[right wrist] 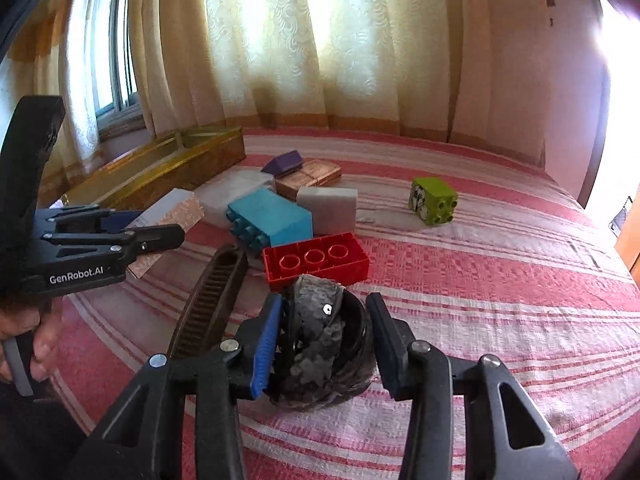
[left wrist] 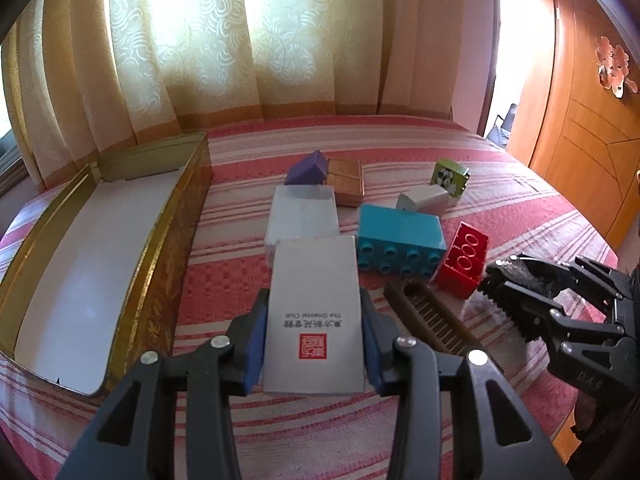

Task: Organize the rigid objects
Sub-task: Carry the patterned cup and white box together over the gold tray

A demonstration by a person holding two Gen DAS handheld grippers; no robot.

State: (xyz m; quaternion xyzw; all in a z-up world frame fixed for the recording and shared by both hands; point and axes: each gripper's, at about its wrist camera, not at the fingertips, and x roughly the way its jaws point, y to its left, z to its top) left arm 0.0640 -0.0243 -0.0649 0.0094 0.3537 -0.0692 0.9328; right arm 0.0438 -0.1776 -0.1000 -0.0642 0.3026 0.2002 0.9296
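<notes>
- Your left gripper (left wrist: 314, 334) is clamping the grey card box (left wrist: 314, 316) between both pads, the box sticking forward beside the gold tin (left wrist: 160, 248).
- Your right gripper (right wrist: 326, 344) is straddling the dark round sequined object (right wrist: 320, 344); its left pad is touching, its right pad standing slightly apart.
- Just ahead, the red brick (right wrist: 316, 260) and brown comb (right wrist: 212, 300) are lying on the striped bedspread (right wrist: 500, 300).

Quick count on the bed: three studded toy bricks, one teal (left wrist: 401, 229), one red (left wrist: 464, 257) and one green (left wrist: 450, 176), plus one purple block (left wrist: 307, 168), two white boxes (left wrist: 316, 316), one comb (left wrist: 434, 320) and one gold tin (left wrist: 120, 248).
</notes>
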